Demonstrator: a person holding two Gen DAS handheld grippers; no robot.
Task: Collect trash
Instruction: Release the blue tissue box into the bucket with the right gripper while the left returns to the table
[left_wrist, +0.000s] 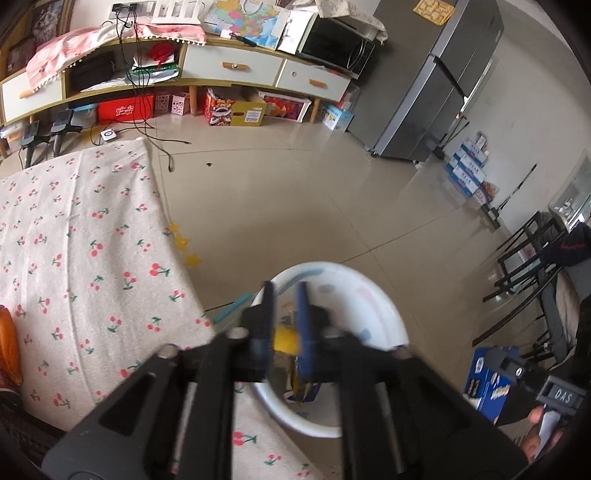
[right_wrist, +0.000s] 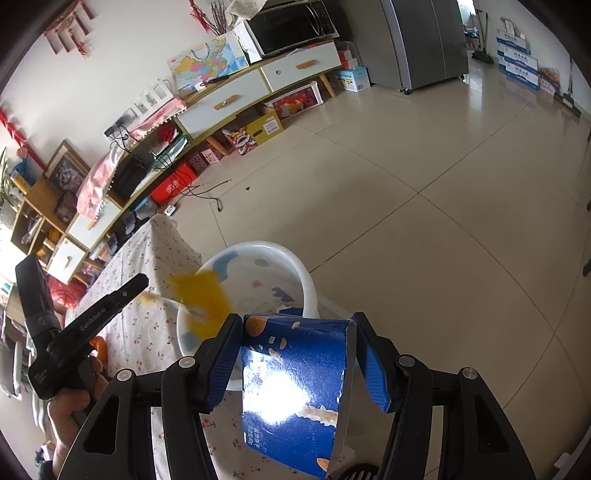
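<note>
A basin (right_wrist: 255, 273) is sitting at the edge of the table (left_wrist: 74, 240). A wrapper (right_wrist: 201, 299) is hanging over its rim; a carton (right_wrist: 295, 387) is sitting nearer, right of the wrapper.

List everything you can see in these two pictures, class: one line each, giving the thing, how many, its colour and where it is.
Basin: one, white, at the table edge.
Wrapper: one, yellow, blurred, between the left gripper's fingers over the basin.
Box: one, blue, torn, between the right gripper's fingers.
Tablecloth: one, cream with red cherries, on the table.
Cabinet: one long, white drawers, along the wall.
Microwave: one, black, on the cabinet.
Fridge: one, grey, right of the cabinet.
Map: one, multicoloured, leaning on the wall.
Chairs: black, number unclear, far right.
Left gripper: one, black, shut on the wrapper.
Right gripper: one, black with blue pads, around the box.
</note>
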